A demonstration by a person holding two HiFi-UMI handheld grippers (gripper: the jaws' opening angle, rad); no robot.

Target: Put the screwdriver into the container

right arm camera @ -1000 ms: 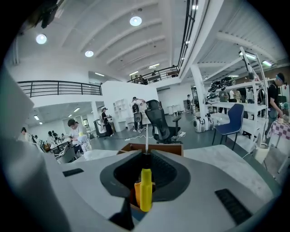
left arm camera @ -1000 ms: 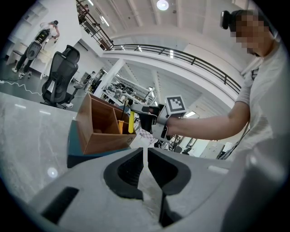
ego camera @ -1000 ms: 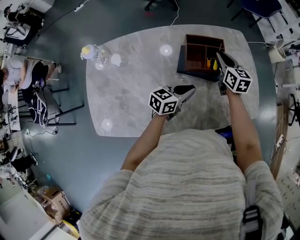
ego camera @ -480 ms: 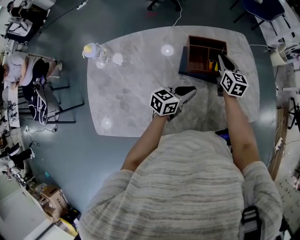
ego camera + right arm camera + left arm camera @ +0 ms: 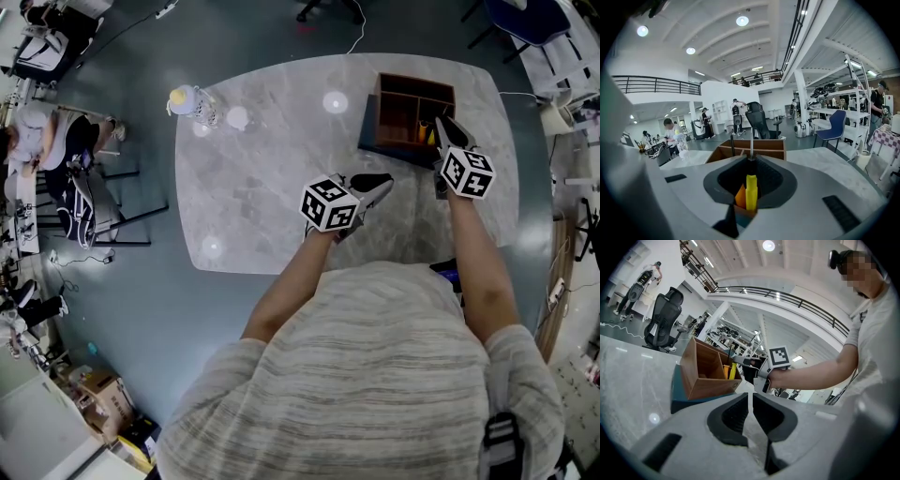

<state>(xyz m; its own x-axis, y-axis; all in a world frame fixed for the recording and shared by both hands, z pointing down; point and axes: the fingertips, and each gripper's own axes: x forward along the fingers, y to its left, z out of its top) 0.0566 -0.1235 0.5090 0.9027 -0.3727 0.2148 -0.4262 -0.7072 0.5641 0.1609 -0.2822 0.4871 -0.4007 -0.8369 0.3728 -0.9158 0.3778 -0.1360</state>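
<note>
In the head view the right tongs [image 5: 441, 124] reach over the near right corner of the divided wooden container [image 5: 415, 82], which sits on a dark blue mat [image 5: 366, 131] at the far right of the bench [image 5: 272, 178]. The screwdriver [image 5: 429, 134] shows as a yellow spot right at their tips, just inside that corner. The left tongs [image 5: 379, 180] hang apart from it, nearer and to the left. In the left gripper view the left tongs [image 5: 751, 413] are drawn together to a thin slit with nothing between them, so they have no part in this step and are best kept back from the container [image 5: 708, 377]. There the screwdriver [image 5: 732, 371] stands steeply at the right-hand compartment, met by the right tongs [image 5: 742, 363]. In the right gripper view the right tongs [image 5: 751, 185] are clamped on the yellow handle of the screwdriver [image 5: 751, 193], its shaft running ahead toward the container [image 5: 757, 149]. I judge the placing nearly done. To finish well, ease the tool down inside one compartment, clear of the divider and rim. Let go only once its tip rests on the floor, then draw straight back so the handle is not dragged out.
</note>
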